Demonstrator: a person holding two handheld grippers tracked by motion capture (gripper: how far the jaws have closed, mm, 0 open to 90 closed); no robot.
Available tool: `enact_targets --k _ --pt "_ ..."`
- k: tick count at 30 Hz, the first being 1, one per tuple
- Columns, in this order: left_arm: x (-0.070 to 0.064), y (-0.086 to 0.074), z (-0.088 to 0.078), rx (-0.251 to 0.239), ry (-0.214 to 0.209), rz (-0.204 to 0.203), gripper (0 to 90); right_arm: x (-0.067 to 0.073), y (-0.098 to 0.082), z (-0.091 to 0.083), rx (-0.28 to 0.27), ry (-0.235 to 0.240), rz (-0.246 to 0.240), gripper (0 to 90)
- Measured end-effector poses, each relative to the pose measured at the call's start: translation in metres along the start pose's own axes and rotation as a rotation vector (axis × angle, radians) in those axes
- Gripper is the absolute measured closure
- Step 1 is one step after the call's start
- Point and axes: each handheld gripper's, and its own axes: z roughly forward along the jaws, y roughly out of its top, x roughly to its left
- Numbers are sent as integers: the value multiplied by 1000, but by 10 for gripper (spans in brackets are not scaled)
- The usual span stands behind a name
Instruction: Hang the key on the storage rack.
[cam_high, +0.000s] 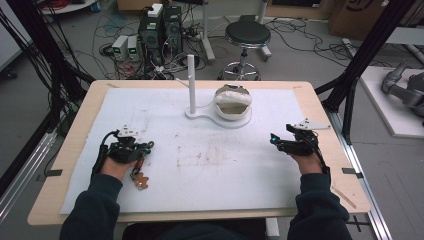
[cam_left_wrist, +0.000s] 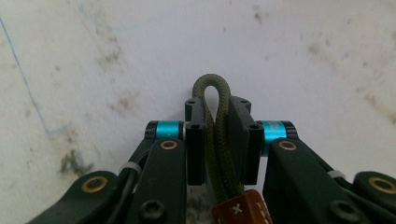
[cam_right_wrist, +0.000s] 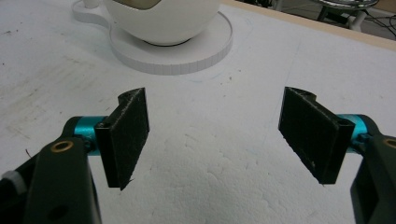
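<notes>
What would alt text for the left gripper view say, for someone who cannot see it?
Two black jaws of the left gripper pinch an olive-green cord loop, whose rounded end pokes out past the pads. A brown tag with white stitching hangs at the cord's near end, above a stained white table cover.

L gripper (cam_high: 141, 150) on keychain cord (cam_high: 139, 166) – R gripper (cam_high: 276, 140) apart, near white stand (cam_high: 191, 113).
</notes>
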Motion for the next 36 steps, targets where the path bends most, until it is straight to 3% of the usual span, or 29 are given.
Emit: enact_targets --k 4,7,10,15,17,22,25,28,34,36 --pt "0 5 0 -118 -28 -36 774 0 0 0 -2 1 3 248" --pt "-3 8 4 -157 -34 -29 774 0 0 0 -3 2 5 248" --pt "-7 10 9 -163 -42 -26 774 1 0 1 -3 4 4 248" --pt "-16 10 19 -127 -45 5 758 2 0 2 3 7 0 248" --pt "-15 9 20 -112 -48 -5 698 2 0 2 3 9 1 248" --pt "-6 9 1 -100 -46 -69 568 2 0 1 0 18 -4 254" --pt "-7 3 -6 -57 -46 -73 533 1 0 2 1 20 -3 254" --pt "-11 0 -1 0 -36 -78 508 1 0 1 -3 22 -5 254" --pt "-29 -2 10 103 2 2 488 1 0 1 -1 24 -3 254" --pt "-36 -4 13 119 48 56 501 1 0 1 2 21 0 254"
